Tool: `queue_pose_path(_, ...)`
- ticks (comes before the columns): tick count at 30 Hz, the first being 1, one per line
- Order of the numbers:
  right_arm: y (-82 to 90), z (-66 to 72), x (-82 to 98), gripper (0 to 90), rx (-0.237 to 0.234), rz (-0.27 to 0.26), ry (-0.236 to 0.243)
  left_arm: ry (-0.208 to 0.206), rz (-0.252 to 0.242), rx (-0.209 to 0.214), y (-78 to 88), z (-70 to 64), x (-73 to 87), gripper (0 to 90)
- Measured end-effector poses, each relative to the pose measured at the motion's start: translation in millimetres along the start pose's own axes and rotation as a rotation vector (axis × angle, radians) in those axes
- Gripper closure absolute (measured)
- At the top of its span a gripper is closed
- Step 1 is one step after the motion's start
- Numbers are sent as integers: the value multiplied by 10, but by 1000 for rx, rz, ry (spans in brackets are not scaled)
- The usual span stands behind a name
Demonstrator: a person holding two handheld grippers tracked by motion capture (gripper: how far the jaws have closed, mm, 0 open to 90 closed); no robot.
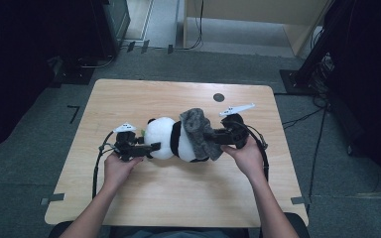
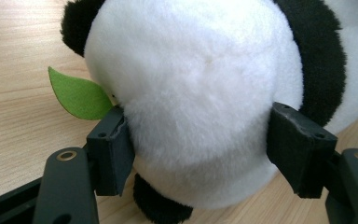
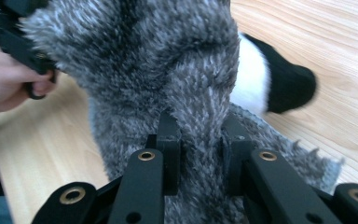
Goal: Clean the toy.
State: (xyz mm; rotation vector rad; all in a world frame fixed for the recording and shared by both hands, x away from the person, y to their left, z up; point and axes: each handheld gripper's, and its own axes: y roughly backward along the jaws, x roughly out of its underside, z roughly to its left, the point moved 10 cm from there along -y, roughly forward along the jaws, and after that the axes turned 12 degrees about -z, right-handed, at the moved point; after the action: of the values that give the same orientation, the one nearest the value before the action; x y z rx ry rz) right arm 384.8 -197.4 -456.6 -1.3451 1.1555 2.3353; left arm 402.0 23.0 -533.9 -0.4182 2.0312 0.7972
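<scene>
A black-and-white panda plush [image 1: 166, 139] lies on its side in the middle of the wooden table [image 1: 178, 193]. My left gripper [image 1: 151, 148] comes from the left; in the left gripper view its pads [image 2: 114, 151] press into both sides of the panda's white head [image 2: 200, 93]. A green felt leaf [image 2: 77, 95] sticks out by the head. A grey fuzzy cloth [image 1: 201, 131] drapes over the panda's body. My right gripper [image 1: 218, 136] is shut on a fold of that cloth [image 3: 168, 60], just above its jaws [image 3: 199, 140]. A black paw [image 3: 289, 84] shows beyond the cloth.
A small dark disc [image 1: 219, 97] sits near the table's far edge. Black cables [image 1: 98, 163] trail from both grippers along the table sides. In the right gripper view, the other hand [image 3: 4, 84] holds its gripper at the upper left. Dark equipment stands on the floor beyond.
</scene>
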Motion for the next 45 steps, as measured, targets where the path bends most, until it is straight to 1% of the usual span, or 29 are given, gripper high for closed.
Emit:
queue_pose_path(2, 11, -78, 42, 747, 16, 2, -11, 1, -1, 0, -1, -1, 0, 292)
queue_pose_path(4, 23, -155, 79, 749, 37, 4, -11, -2, 2, 1, 2, 1, 2, 292)
queue_pose_path(7, 41, -254, 135, 751, 62, 10, -29, -4, 3, 2, 3, 5, 3, 292)
queue_pose_path(13, 21, -398, 257, 751, 80, 13, -60, -4, 1, 3, 2, 8, 2, 292)
queue_pose_path(15, 15, -424, 288, 751, 87, 24, -67, -5, 1, 4, 2, 9, 2, 291)
queue_pose_path(17, 36, -419, 274, 754, 83, 16, -70, -2, 1, 3, 3, 9, 3, 291)
queue_pose_path(19, 71, -403, 249, 755, 81, 6, -61, -3, 3, 3, 3, 9, 4, 292)
queue_pose_path(20, 87, -388, 240, 756, 77, 1, -50, -4, 3, 3, 4, 9, 4, 292)
queue_pose_path(23, 158, -335, 219, 757, 67, -9, -33, -3, 6, 3, 5, 6, 4, 294)
queue_pose_path(26, 257, -262, 148, 757, 49, -37, -24, -2, 9, 1, 5, 5, 0, 294)
queue_pose_path(28, 318, -183, 86, 757, 25, -57, -15, -2, 13, -1, 7, 3, -2, 295)
queue_pose_path(29, 344, -122, 53, 759, 11, -64, -3, -2, 14, -1, 7, 3, -3, 296)
queue_pose_path(32, 358, 40, 13, 759, -25, -61, 42, -2, 22, -2, 9, 1, -8, 297)
queue_pose_path(36, 269, 302, 11, 758, -73, -34, 119, -5, 22, -4, 10, -1, -10, 297)
queue_pose_path(39, 124, 514, 66, 758, -119, 8, 169, -5, 19, -8, 9, -6, -15, 298)
queue_pose_path(43, -76, 701, 161, 759, -161, 59, 194, -2, 23, -9, 12, -14, -25, 300)
queue_pose_path(45, -181, 778, 230, 760, -183, 100, 200, -1, 28, -7, 17, -19, -31, 303)
